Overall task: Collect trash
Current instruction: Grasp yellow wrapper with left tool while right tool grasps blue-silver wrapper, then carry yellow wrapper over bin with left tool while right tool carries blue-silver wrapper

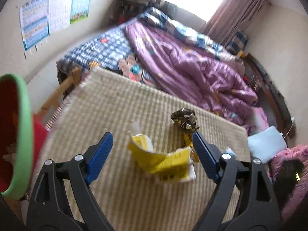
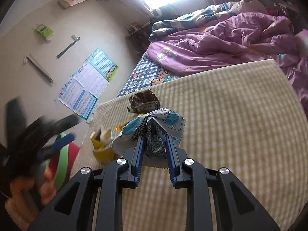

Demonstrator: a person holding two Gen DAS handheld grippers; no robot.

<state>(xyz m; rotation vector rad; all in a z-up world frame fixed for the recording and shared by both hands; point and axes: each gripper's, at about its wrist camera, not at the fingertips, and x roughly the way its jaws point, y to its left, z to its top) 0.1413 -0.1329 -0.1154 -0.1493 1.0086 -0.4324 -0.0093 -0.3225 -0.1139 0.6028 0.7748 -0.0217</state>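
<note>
My left gripper (image 1: 152,140) is open above a crumpled yellow wrapper (image 1: 163,161) that lies on the checked mat (image 1: 107,107). A crumpled dark foil wrapper (image 1: 184,119) lies just beyond it. My right gripper (image 2: 154,140) is shut on a blue and white wrapper (image 2: 157,127) and holds it above the mat (image 2: 231,115). The yellow wrapper (image 2: 102,146) and the dark wrapper (image 2: 143,101) show to its left. A red bin with a green rim (image 1: 21,134) is at the far left, and it also shows in the right wrist view (image 2: 65,157).
A bed with a purple quilt (image 1: 192,63) runs behind the mat. Posters (image 1: 53,13) hang on the wall. A light blue pillow (image 1: 267,144) and pink bedding (image 1: 292,165) lie at the right. The blurred left gripper and hand (image 2: 28,154) are at the lower left of the right wrist view.
</note>
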